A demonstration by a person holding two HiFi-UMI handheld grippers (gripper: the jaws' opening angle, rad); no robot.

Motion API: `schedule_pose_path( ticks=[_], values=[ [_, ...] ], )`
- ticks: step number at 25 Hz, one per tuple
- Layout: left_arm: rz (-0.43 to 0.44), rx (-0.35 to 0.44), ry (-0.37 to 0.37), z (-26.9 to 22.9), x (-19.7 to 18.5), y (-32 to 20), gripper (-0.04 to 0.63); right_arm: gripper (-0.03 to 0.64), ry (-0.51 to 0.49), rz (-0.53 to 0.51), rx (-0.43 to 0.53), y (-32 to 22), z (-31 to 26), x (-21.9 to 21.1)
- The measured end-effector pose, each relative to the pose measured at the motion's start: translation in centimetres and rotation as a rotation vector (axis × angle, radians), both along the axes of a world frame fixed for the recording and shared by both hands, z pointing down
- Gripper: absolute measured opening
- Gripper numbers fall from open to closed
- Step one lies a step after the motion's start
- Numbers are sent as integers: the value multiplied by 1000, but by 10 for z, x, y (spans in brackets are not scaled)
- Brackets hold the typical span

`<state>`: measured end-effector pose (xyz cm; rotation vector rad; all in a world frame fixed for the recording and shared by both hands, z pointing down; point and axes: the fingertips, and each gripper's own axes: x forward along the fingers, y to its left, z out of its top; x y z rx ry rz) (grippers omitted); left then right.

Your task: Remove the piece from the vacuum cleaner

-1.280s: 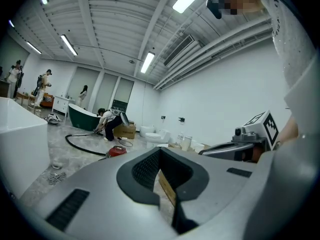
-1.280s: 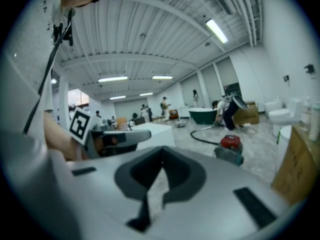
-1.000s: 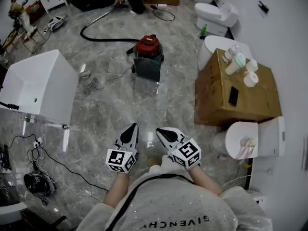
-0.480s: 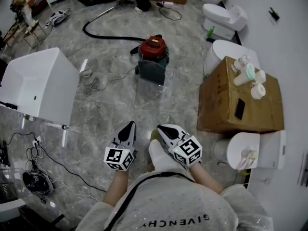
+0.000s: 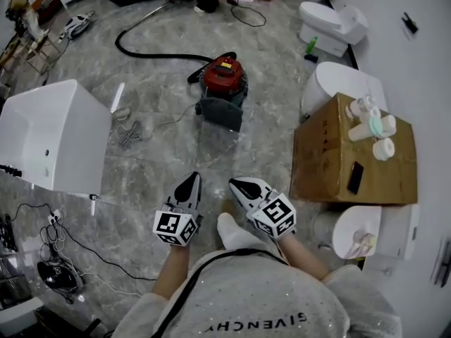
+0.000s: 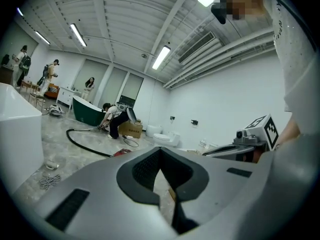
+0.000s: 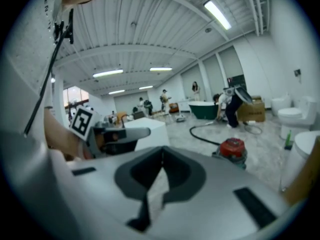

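Red vacuum cleaner point(image 5: 224, 77) well ahead on the floor point(image 5: 169, 146), untouched — carries left gripper point(image 5: 191, 180) and right gripper point(image 5: 237, 184) side by side near the body, tips closed on nothing (probably because nothing is within reach yet).

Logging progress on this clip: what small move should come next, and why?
Probably a step forward toward the red vacuum cleaner, to bring both grippers within reach. It stands on the floor well ahead of the left gripper and the right gripper. The jaws of both are together and hold nothing, so no piece can be grasped from here.
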<state>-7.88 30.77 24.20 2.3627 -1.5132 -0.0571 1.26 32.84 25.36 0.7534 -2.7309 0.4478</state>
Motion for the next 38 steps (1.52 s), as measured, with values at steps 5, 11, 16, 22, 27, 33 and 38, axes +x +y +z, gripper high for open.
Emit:
schedule_pose_path(
  ticks=[5,11,16,22,27,33,38],
  values=[
    [-1,-10,-11,4,-4,-39,21,15,10,21,2,-45,3,9],
    [17,-15,-19,5,5,-66,21,15,4,34,1,-80,5,14],
    [26,-38,-23,12,9,-80,21,15,0,27,-14,-91,8,11],
    [69,-44,-37,17,4,-112,21,15,1,81,-44,-116,18,15],
    [107,-48,-19,20,6,-157,21,15,17,114,-66,-144,25,16],
    [177,-45,-53,21,9,-217,21,15,31,168,-106,-189,34,12],
    [201,-95,-32,31,-4,-259,21,15,33,200,-142,-225,40,-5]
  ],
)
